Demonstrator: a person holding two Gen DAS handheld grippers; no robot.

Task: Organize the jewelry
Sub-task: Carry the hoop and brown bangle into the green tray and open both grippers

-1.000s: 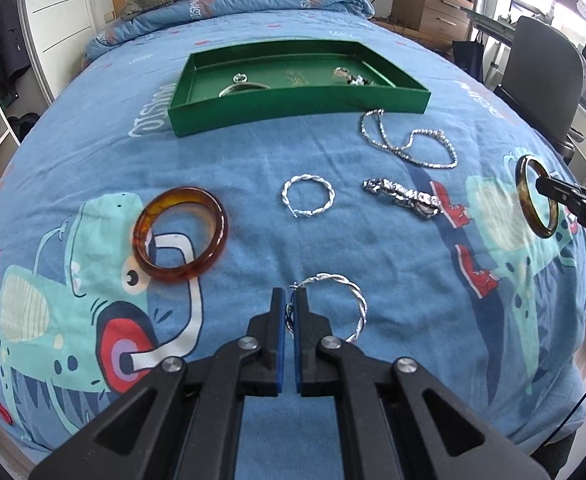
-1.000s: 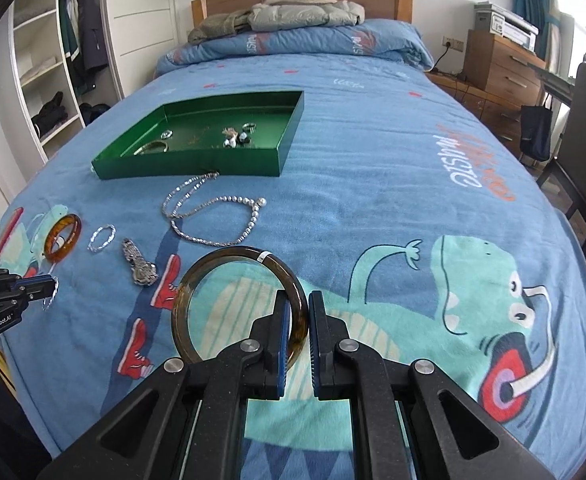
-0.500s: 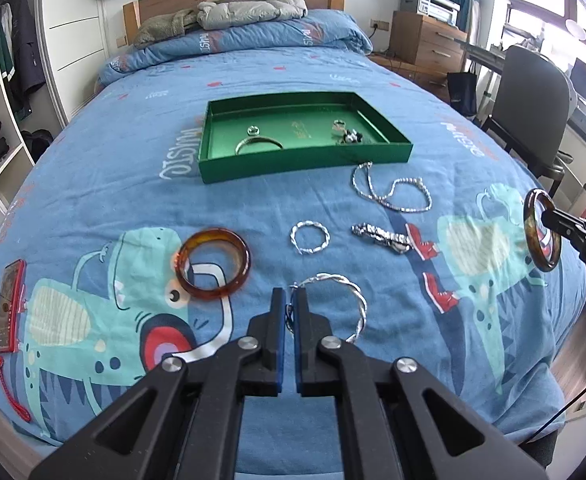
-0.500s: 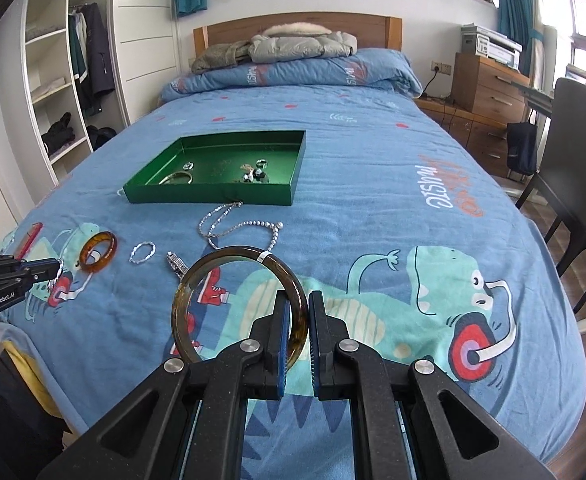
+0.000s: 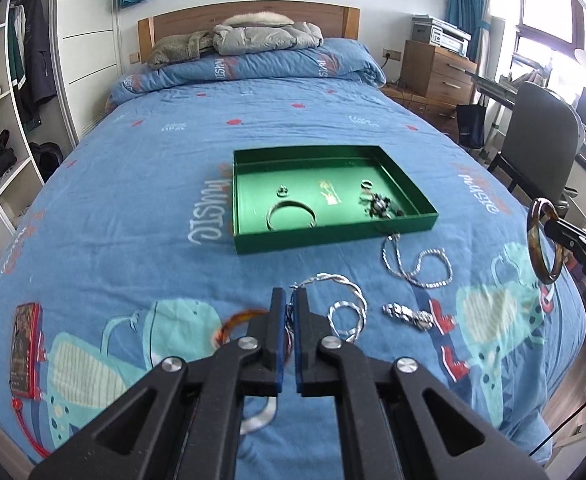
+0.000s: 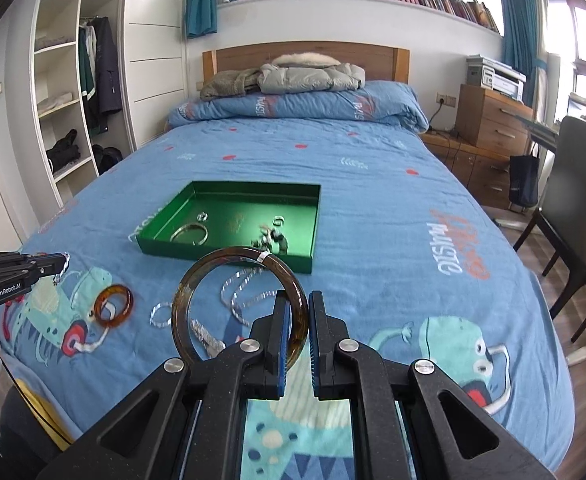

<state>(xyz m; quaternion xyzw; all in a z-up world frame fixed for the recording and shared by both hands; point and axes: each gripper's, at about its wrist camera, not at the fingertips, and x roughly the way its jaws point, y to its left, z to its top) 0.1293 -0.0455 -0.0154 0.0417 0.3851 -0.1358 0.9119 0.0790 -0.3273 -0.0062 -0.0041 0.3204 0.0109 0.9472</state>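
Observation:
My left gripper (image 5: 290,300) is shut on a twisted silver hoop (image 5: 343,290), held above the bed. My right gripper (image 6: 299,304) is shut on a thin dark amber bangle (image 6: 229,268), also raised; the bangle shows at the right of the left wrist view (image 5: 543,246). A green tray (image 5: 417,220) on the blue bedspread holds a silver bangle (image 5: 291,216), small rings and a dark cluster. On the bedspread lie a silver chain necklace (image 5: 417,268), a small silver hoop (image 5: 343,316), a silver bracelet (image 5: 409,314) and a thick amber bangle (image 6: 113,306).
A red phone-like object (image 5: 25,350) lies at the bed's left edge. A chair (image 6: 581,184) and wooden drawers (image 6: 489,124) stand to the right of the bed. Wardrobe shelves (image 6: 57,100) stand to the left. Pillows and jackets (image 6: 293,76) lie at the headboard.
Both grippers have risen and pulled back from the bed with their pieces still held. The tray and loose jewelry now appear farther below and ahead.

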